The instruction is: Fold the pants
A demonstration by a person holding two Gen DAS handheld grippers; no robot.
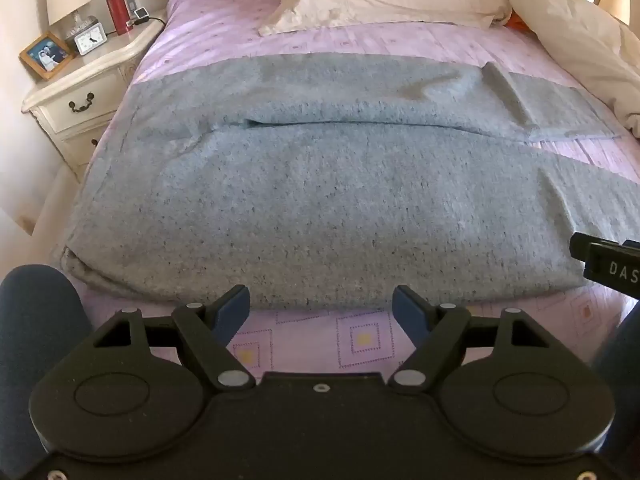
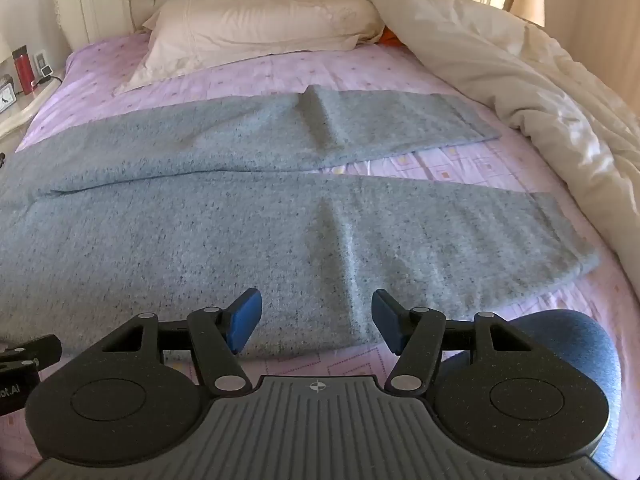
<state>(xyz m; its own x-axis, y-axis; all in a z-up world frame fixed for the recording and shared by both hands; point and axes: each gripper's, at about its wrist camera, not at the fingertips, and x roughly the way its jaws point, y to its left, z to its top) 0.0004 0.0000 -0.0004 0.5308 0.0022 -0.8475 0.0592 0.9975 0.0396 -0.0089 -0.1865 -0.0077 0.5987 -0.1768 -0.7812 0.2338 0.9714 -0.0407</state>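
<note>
Grey pants spread flat across frame centre; left gripper and right gripper, jaws apart, at lower edge.

Your left wrist view cuts the grey pants off at its right edge, hiding the leg ends. The framed photo on the nightstand is too small to make out.

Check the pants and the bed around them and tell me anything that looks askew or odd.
Little stands out. The grey pants lie flat on the lilac sheet, legs spread apart in a V. The far leg has a raised crosswise wrinkle. The white duvet is bunched along the right side of the bed. Nothing spilled or damaged.
</note>
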